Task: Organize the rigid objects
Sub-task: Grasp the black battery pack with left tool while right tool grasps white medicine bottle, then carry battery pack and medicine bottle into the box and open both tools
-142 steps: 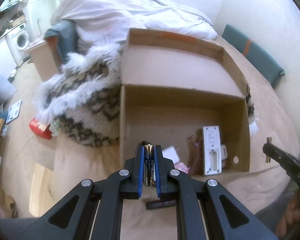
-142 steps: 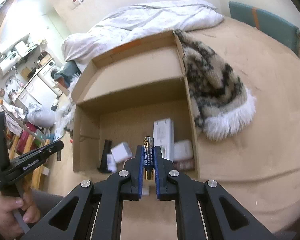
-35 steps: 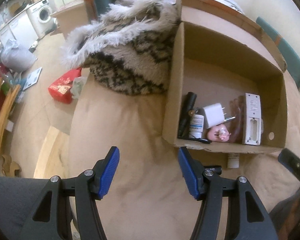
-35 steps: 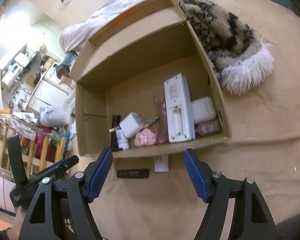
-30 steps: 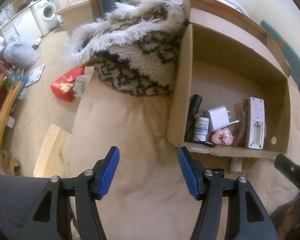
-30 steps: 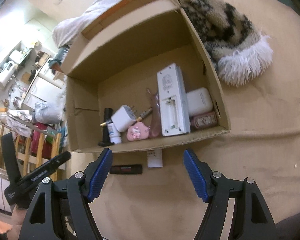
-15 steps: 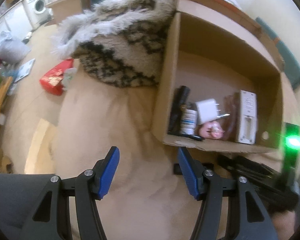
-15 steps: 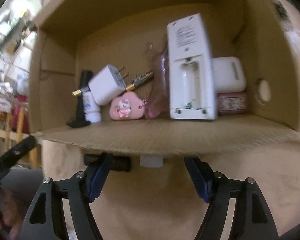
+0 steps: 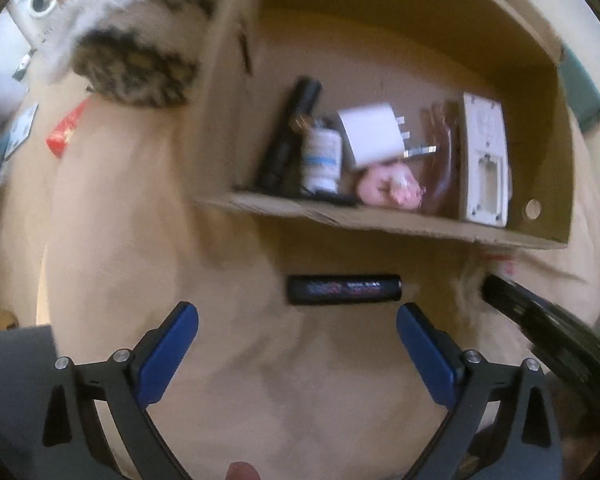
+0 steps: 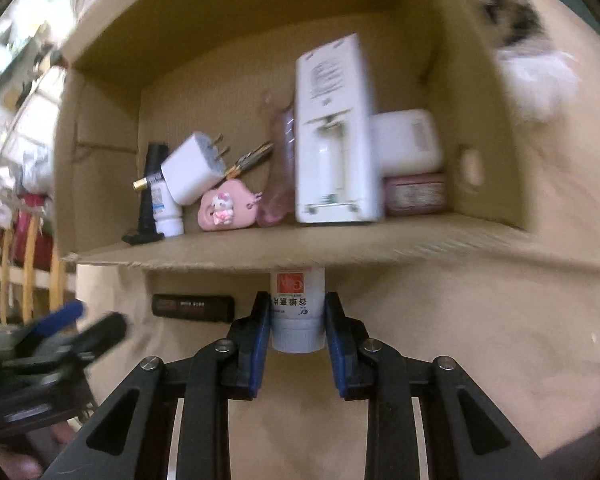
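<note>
A cardboard box (image 9: 380,220) (image 10: 300,248) lies on the beige bed cover and holds a white remote (image 10: 332,128), a white charger (image 10: 194,168), a pink charm (image 10: 226,206), a small white bottle (image 9: 322,156) and other items. A black stick-shaped object (image 9: 344,289) (image 10: 193,307) lies on the cover in front of the box. My left gripper (image 9: 296,330) is open just before it. My right gripper (image 10: 298,320) is shut on a small white tube (image 10: 298,308) with a red label, by the box's front edge.
A furry black-and-white throw (image 9: 136,68) lies left of the box in the left wrist view and at its right (image 10: 532,52) in the right wrist view. A teal cushion (image 9: 584,92) sits far right. The bed's edge drops to the floor at left, where a red packet (image 9: 66,132) lies.
Both grippers have moved in close to the box front. My right gripper has shut on the white tube. My left gripper, still open, now faces the black stick.
</note>
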